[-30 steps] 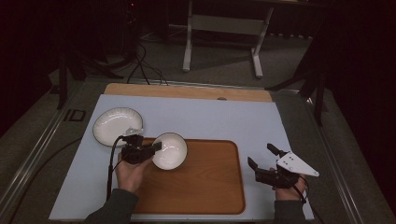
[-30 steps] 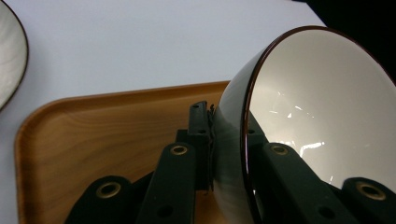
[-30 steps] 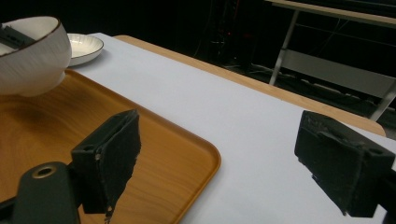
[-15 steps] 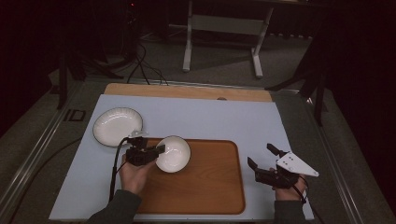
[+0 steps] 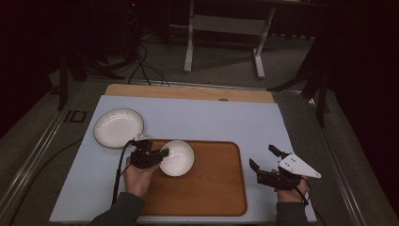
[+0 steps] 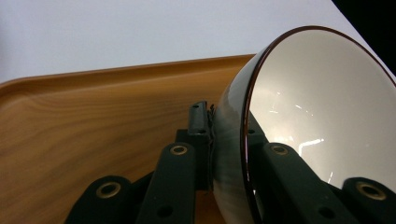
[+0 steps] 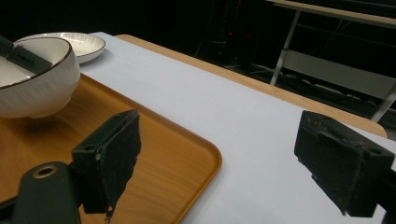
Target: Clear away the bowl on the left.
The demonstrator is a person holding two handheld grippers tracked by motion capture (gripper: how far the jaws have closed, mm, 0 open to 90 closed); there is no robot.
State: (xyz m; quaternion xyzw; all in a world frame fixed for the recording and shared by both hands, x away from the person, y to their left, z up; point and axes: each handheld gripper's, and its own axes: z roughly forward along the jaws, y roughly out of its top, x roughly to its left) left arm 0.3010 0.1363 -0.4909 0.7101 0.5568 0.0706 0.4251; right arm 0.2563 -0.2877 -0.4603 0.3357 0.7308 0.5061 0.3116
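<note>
A white bowl (image 5: 179, 158) with a dark rim sits at the left part of the wooden tray (image 5: 211, 193). My left gripper (image 5: 162, 154) is shut on the bowl's left rim. In the left gripper view, one jaw lies outside the bowl's wall and the other inside the bowl (image 6: 317, 107), with the gripper (image 6: 226, 128) clamped over the rim above the tray (image 6: 93, 121). Whether the bowl rests on the tray or hangs just above it, I cannot tell. My right gripper (image 5: 262, 156) stands open and empty beside the tray's right edge. From the right gripper (image 7: 229, 154) the bowl (image 7: 37, 79) appears at far left.
A white plate (image 5: 118, 127) lies on the pale blue mat (image 5: 226, 117) just beyond the tray's left corner, and it is seen behind the bowl as the plate (image 7: 79, 44). The tray's corner (image 7: 187, 154) lies under the right jaws. A metal stand (image 5: 226, 28) is past the table's far edge.
The left gripper and the bowl have shifted slightly to the right and nearer, farther onto the tray and away from the plate. The right gripper has stayed still.
</note>
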